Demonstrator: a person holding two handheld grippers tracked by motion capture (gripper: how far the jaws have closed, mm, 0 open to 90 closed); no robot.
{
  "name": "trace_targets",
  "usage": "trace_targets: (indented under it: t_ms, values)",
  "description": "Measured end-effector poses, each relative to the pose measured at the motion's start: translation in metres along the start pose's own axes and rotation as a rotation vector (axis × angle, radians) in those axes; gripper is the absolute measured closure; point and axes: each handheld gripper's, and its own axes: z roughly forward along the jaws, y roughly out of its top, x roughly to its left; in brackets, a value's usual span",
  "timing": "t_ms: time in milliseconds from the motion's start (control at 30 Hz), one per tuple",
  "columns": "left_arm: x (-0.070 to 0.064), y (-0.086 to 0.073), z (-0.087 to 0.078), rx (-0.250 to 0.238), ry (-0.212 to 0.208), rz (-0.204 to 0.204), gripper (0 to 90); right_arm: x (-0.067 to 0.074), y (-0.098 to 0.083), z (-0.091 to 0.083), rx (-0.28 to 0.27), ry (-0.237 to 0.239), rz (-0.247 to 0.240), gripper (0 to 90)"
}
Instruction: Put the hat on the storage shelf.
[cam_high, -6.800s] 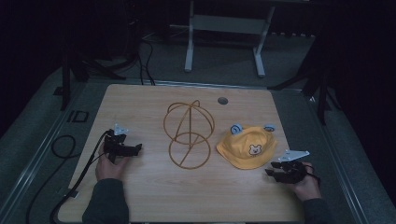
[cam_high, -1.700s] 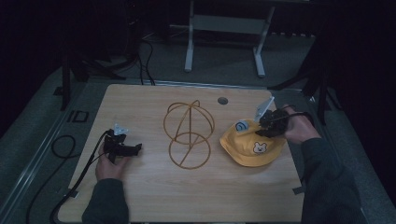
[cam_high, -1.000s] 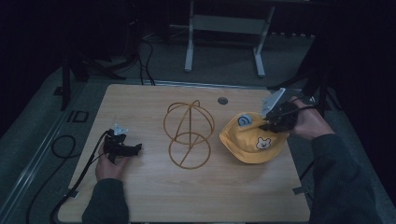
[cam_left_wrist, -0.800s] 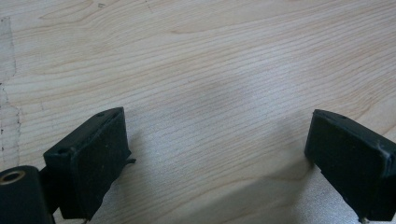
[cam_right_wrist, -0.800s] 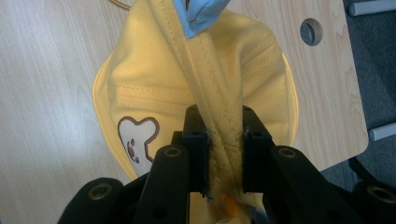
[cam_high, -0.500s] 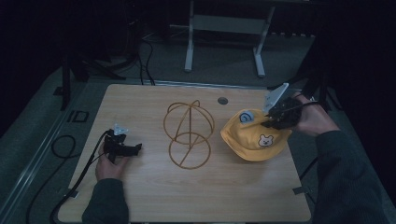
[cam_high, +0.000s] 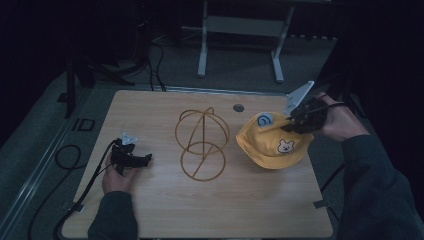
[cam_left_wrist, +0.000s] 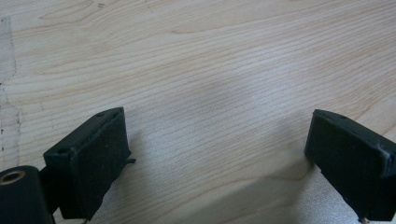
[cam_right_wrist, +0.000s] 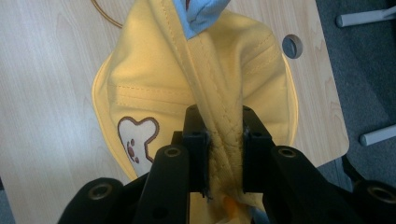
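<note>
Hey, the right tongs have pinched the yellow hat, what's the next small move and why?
Probably lift a little higher, then carry it left toward the wire stand. The right tongs are shut on a fold of the yellow hat, but its brim hangs low over the table, below the stand's top.

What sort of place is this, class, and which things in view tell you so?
Probably a recording lab or workshop, not a home: a bare wooden table stands in a dark room, cables trail across the grey floor, and a metal stand sits behind it.
</note>
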Motion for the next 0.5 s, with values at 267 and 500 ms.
trace_targets:
  t_ms: [267,500]
  values:
    - [0.000,0.000,0.000,0.000,0.001,0.002,6.0,-0.003,0.005,-0.011,-0.011,-0.007,0.000,76.9]
    - [0.000,0.000,0.000,0.000,0.002,0.001,6.1,-0.007,0.014,-0.025,-0.024,-0.020,0.009,76.9]
